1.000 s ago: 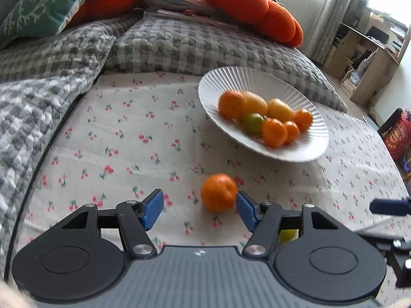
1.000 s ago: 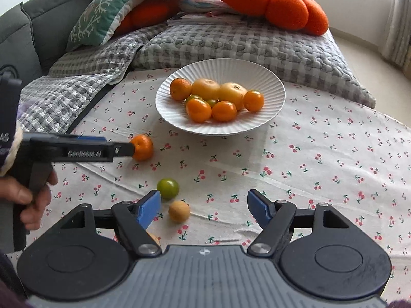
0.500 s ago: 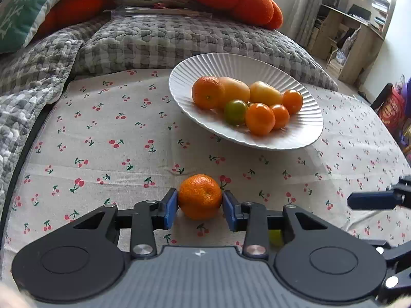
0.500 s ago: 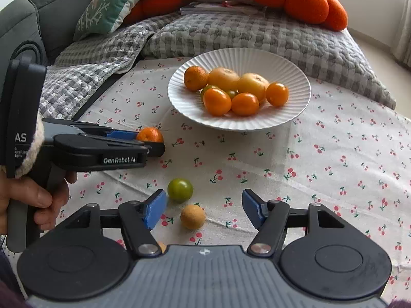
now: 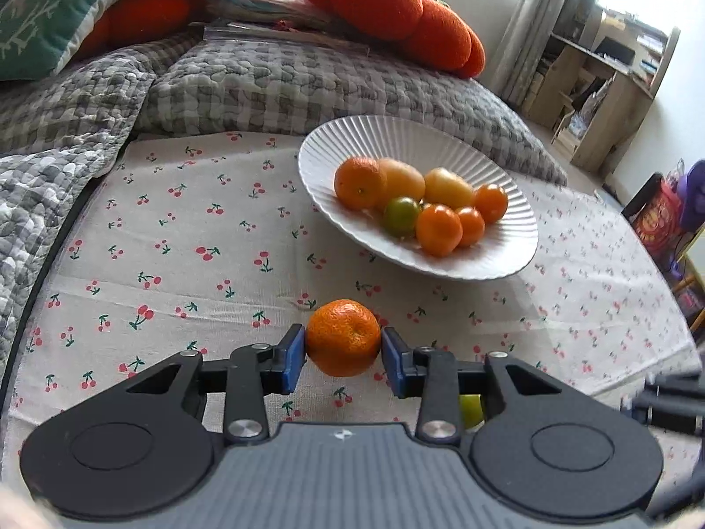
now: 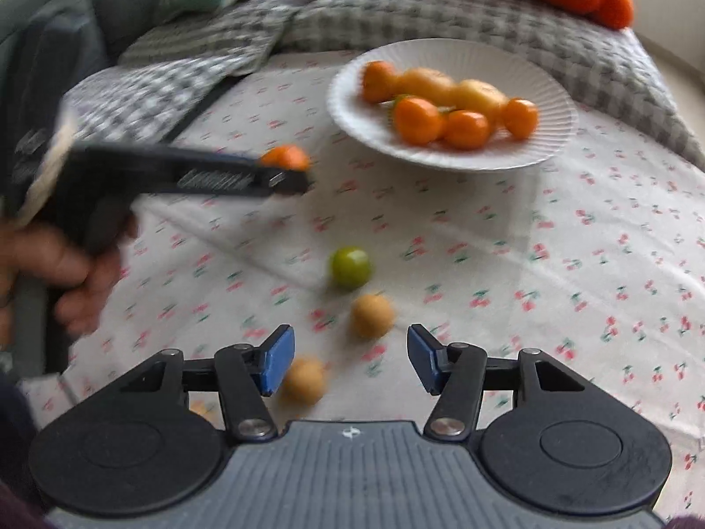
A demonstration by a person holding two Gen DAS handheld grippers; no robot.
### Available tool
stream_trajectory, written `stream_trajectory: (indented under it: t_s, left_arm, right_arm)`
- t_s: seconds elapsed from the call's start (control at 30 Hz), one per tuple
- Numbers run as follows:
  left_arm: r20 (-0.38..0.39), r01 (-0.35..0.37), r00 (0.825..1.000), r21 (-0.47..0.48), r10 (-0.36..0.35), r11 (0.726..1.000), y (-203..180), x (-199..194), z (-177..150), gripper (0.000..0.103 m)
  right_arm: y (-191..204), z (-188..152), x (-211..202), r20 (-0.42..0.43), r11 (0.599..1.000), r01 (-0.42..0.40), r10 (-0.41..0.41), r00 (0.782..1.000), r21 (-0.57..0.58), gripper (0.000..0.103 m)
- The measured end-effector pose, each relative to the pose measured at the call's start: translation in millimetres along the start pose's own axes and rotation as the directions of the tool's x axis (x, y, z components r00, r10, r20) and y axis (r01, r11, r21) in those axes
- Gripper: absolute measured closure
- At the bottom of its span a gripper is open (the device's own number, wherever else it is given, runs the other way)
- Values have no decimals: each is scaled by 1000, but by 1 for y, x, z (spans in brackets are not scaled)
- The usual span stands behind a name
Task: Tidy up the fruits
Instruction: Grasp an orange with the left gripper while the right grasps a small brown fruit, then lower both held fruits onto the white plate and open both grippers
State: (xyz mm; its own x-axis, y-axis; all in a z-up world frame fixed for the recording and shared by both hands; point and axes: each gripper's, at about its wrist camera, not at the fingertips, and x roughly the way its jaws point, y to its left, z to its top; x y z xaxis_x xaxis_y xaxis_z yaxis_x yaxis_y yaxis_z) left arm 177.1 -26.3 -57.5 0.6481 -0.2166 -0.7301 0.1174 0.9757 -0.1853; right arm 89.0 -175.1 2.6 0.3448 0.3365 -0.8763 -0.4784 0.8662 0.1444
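My left gripper (image 5: 343, 358) is shut on an orange mandarin (image 5: 343, 337), its blue pads pressed on both sides, just above the cherry-print cloth. Beyond it a white ribbed plate (image 5: 506, 260) carries several orange, yellow and green fruits. In the blurred right wrist view my right gripper (image 6: 346, 361) has its jaws closing with nothing between them. A tan fruit (image 6: 371, 315) lies just past the pads, a green fruit (image 6: 350, 266) farther on, and another tan fruit (image 6: 303, 380) by the left pad. The left gripper (image 6: 286, 176) shows there too, holding the mandarin (image 6: 284, 158).
Grey checked quilts (image 5: 273, 83) and orange cushions (image 5: 396, 4) crowd the far side of the cloth. A person's hand (image 6: 61, 273) grips the left tool's handle. A wooden shelf (image 5: 603, 88) stands at the far right. A green fruit (image 5: 471, 410) peeks behind the left gripper's right finger.
The left gripper's pads came together around the mandarin and now grip it. The right gripper dipped toward the loose fruits and its jaws narrowed.
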Motion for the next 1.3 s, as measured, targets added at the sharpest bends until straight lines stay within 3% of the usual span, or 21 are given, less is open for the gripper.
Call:
stream_trajectory:
  t_s: [0.1, 0.2, 0.27, 0.3, 0.33, 0.5, 0.67, 0.9, 1.1, 1.3]
  left_arm:
    - [3, -10, 1000, 3, 10, 1000, 0, -4, 0, 70]
    - [1, -8, 1000, 5, 8, 1000, 0, -5, -2, 70]
    - [2, -3, 1000, 7, 3, 1000, -1, -6, -3, 70]
    - [2, -5, 1000, 8, 5, 1000, -2, -7, -4, 70]
    - [3, -8, 1000, 9, 8, 1000, -2, -8, -4, 70]
    - [21, 8, 1000, -10, -8, 1000, 2, -18, -4, 70]
    - [45, 15, 999, -34, -14, 999, 6, -27, -2, 70]
    - [84, 26, 996, -71, -20, 997, 9, -28, 10, 70]
    - [104, 54, 994, -135, -40, 989, 18, -22, 28, 70]
    - [145, 67, 988, -160, -43, 985, 16, -12, 67, 70]
  right_arm:
    - [21, -8, -1, -14, 995, -40, 39, 999, -94, 51]
    - [29, -8, 13, -35, 991, -7, 2, 999, -132, 54]
    - [31, -7, 25, -39, 988, 49, -55, 998, -150, 66]
    - [31, -7, 28, -34, 986, 71, -77, 996, -148, 79]
    - [29, -6, 27, -25, 988, 76, -80, 996, -137, 80]
    - [11, 5, -9, 80, 999, 17, -14, 997, -27, 80]
    - [-31, 17, -19, 126, 991, 52, -67, 990, 124, 80]
    - [-82, 40, -40, 255, 945, 25, -114, 960, 326, 80]
    - [-123, 64, -23, 289, 907, -33, -99, 952, 420, 80]
    - [-155, 85, -13, 328, 872, -84, -91, 940, 482, 80]
